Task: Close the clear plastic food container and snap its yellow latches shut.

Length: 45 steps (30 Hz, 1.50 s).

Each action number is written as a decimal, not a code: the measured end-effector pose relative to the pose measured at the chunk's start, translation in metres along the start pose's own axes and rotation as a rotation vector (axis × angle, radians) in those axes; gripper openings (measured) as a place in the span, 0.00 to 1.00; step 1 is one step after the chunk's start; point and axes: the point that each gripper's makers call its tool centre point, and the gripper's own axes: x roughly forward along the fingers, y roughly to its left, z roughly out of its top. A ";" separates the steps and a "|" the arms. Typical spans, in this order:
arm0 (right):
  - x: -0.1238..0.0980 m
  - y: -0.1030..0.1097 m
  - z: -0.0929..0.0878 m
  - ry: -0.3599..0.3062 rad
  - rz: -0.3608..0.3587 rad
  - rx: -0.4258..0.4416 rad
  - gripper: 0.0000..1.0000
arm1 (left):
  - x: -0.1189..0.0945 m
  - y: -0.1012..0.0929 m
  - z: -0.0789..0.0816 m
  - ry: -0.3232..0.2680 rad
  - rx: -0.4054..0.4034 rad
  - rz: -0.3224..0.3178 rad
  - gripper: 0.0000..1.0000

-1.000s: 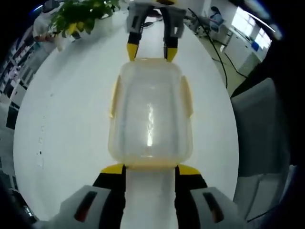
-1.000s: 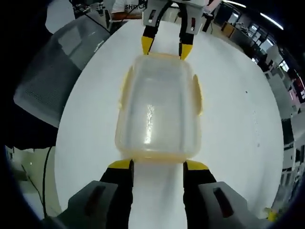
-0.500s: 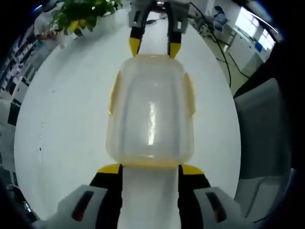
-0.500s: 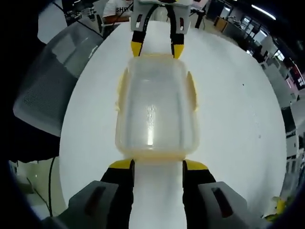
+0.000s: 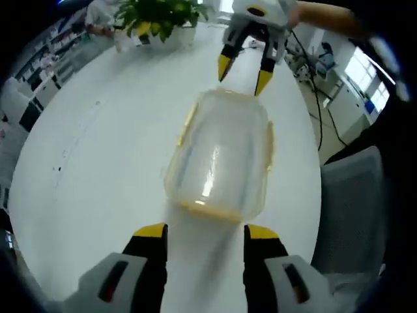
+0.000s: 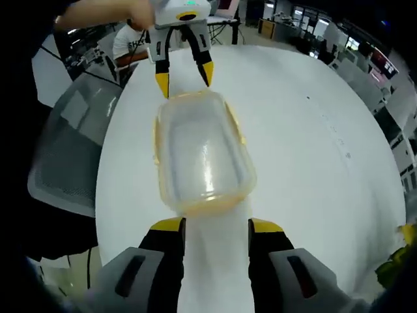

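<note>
The clear plastic container lies on the white round table with its lid on and yellow latches along its edges. In the left gripper view my left gripper stands open, its yellow tips a short way back from the container's near end. At the far end my right gripper hovers open, held by a hand. In the right gripper view the container lies ahead of my open right gripper. The left gripper stands open at its far end there. Nothing is held.
A potted green plant stands at the table's far edge. A grey mesh chair sits beside the table, and the chair is on the left in the right gripper view. A person in a white shirt sits beyond the table.
Both grippers have drawn back and up from the container's ends, leaving gaps where their tips were close against it. Both views have swung, so the container now looks skewed.
</note>
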 end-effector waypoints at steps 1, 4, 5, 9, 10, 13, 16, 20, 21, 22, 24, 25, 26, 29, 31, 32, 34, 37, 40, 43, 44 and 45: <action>-0.001 0.000 0.001 -0.011 0.000 0.024 0.35 | -0.001 0.000 0.000 -0.009 -0.019 0.000 0.40; -0.001 0.001 0.004 -0.031 0.005 0.069 0.34 | -0.002 -0.004 0.000 -0.031 -0.085 -0.022 0.40; -0.002 0.000 0.006 -0.043 -0.001 0.093 0.34 | -0.001 -0.004 0.001 -0.048 -0.137 -0.027 0.40; -0.001 0.005 0.012 -0.081 0.010 0.183 0.37 | -0.004 -0.005 0.010 -0.133 -0.234 -0.034 0.38; -0.001 0.005 0.012 -0.080 0.007 0.181 0.37 | -0.006 -0.006 0.012 -0.147 -0.242 -0.029 0.37; 0.000 0.007 0.014 -0.110 0.007 0.266 0.38 | -0.010 -0.006 0.018 -0.208 -0.385 -0.032 0.37; 0.003 0.009 0.015 -0.139 0.014 0.366 0.39 | -0.009 -0.003 0.018 -0.243 -0.491 -0.033 0.38; 0.007 0.012 0.017 -0.178 0.008 0.432 0.38 | -0.004 -0.009 0.020 -0.302 -0.626 -0.051 0.40; 0.008 0.013 0.016 -0.182 0.011 0.453 0.38 | -0.003 -0.009 0.019 -0.307 -0.648 -0.051 0.40; 0.009 0.013 0.014 -0.179 0.007 0.456 0.37 | 0.000 -0.010 0.016 -0.300 -0.654 -0.040 0.40; 0.011 0.012 0.011 -0.185 -0.006 0.463 0.33 | 0.006 -0.011 0.012 -0.285 -0.675 -0.033 0.40; 0.012 0.013 0.010 -0.187 -0.007 0.464 0.32 | 0.008 -0.013 0.012 -0.287 -0.672 -0.034 0.40; 0.013 0.014 0.009 -0.186 -0.006 0.464 0.32 | 0.011 -0.014 0.012 -0.291 -0.675 -0.031 0.40; 0.014 0.018 0.010 -0.192 -0.003 0.475 0.31 | 0.012 -0.015 0.015 -0.312 -0.669 -0.010 0.37; 0.015 0.020 0.013 -0.202 0.003 0.485 0.29 | 0.011 -0.013 0.016 -0.311 -0.656 0.022 0.30; 0.016 0.020 0.014 -0.203 0.004 0.491 0.28 | 0.011 -0.006 0.011 -0.295 -0.639 0.067 0.27; 0.017 0.019 0.014 -0.204 0.004 0.506 0.28 | 0.012 -0.007 0.013 -0.303 -0.668 0.067 0.25; 0.017 0.019 0.014 -0.212 0.015 0.501 0.28 | 0.013 -0.005 0.011 -0.311 -0.710 0.060 0.24; 0.017 0.022 0.015 -0.207 0.013 0.445 0.27 | 0.014 -0.007 0.012 -0.313 -0.712 0.065 0.23; 0.018 0.021 0.015 -0.203 0.025 0.427 0.26 | 0.017 -0.008 0.016 -0.330 -0.731 0.066 0.20; 0.019 0.021 0.014 -0.202 0.029 0.429 0.25 | 0.017 -0.008 0.015 -0.326 -0.736 0.065 0.20; 0.019 0.020 0.014 -0.202 0.040 0.436 0.24 | 0.018 -0.007 0.016 -0.323 -0.732 0.065 0.20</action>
